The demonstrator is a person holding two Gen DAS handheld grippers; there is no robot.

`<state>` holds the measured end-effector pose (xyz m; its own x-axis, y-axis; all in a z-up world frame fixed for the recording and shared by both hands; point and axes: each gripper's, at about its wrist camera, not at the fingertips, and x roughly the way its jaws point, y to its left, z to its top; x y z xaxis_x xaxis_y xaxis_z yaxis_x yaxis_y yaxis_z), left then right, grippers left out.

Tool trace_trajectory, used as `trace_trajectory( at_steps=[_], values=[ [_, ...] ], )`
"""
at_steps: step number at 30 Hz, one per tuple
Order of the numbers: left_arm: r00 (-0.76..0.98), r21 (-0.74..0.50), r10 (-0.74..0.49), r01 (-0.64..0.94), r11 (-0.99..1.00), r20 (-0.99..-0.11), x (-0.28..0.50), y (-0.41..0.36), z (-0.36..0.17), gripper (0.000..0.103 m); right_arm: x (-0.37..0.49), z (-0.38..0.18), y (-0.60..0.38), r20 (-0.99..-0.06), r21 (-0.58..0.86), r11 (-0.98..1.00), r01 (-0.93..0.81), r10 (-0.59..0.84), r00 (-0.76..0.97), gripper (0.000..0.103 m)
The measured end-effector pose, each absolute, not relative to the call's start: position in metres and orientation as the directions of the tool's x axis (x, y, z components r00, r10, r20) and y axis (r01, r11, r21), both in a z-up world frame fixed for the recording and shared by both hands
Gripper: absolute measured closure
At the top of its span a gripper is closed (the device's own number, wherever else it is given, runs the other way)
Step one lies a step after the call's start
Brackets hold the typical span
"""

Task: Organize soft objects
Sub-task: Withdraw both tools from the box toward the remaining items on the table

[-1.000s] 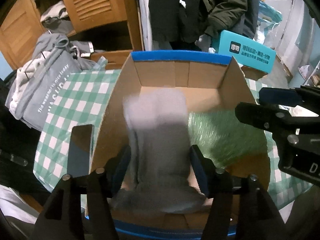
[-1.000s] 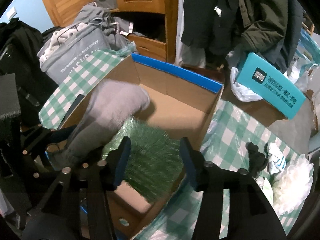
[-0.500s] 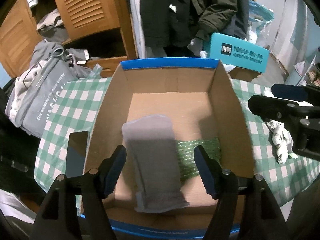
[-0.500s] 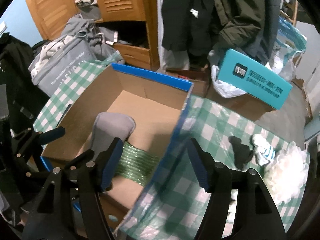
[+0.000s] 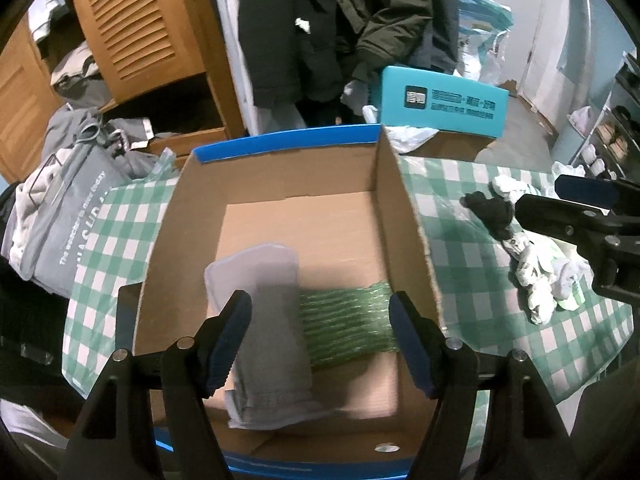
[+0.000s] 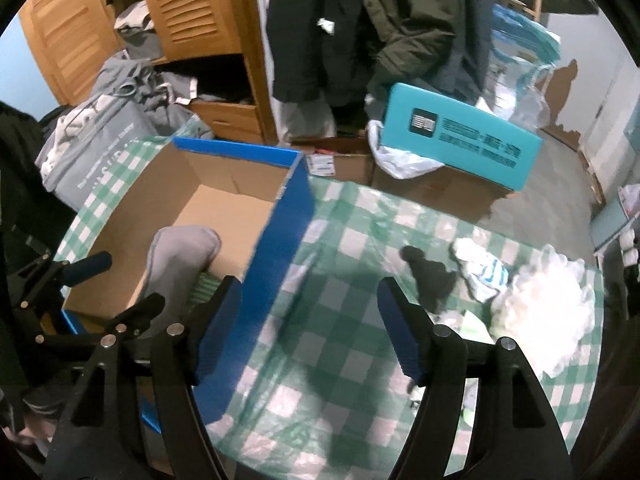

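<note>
We see both hand-held grippers, left (image 5: 320, 320) and right (image 6: 310, 306), spread wide and empty. The grey sock (image 5: 266, 308) lies in the cardboard box (image 5: 388, 208) across green wrap (image 5: 346, 322); only our right view shows white stuffing (image 6: 546, 308).

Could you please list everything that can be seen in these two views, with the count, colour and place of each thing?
cardboard box: one, brown with blue rim, on the checked cloth
grey sock: one, grey, lying inside the box
green item: one, green, in the box beside the sock
tablecloth: one, green and white check, covering the table
black sock: one, black, on the cloth right of the box
white fluffy item: one, white, at the cloth's right edge
teal box: one, teal, behind the table
left gripper: black with blue pads, open, over the box
right gripper: same colours, open, over the cloth
</note>
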<state>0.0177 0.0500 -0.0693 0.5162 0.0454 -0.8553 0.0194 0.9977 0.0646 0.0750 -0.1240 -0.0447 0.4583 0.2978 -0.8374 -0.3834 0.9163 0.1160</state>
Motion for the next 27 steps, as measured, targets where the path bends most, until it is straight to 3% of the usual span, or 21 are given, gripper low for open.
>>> trace_trajectory(
  at_steps=[27],
  values=[
    [0.530, 0.105, 0.020, 0.131, 0.986, -0.848, 0.022, -0.020, -0.062, 0.022, 0.059, -0.048, -0.231, -0.835, 0.112, 0.967, -0.228, 0.216, 0.506, 0.031]
  ],
)
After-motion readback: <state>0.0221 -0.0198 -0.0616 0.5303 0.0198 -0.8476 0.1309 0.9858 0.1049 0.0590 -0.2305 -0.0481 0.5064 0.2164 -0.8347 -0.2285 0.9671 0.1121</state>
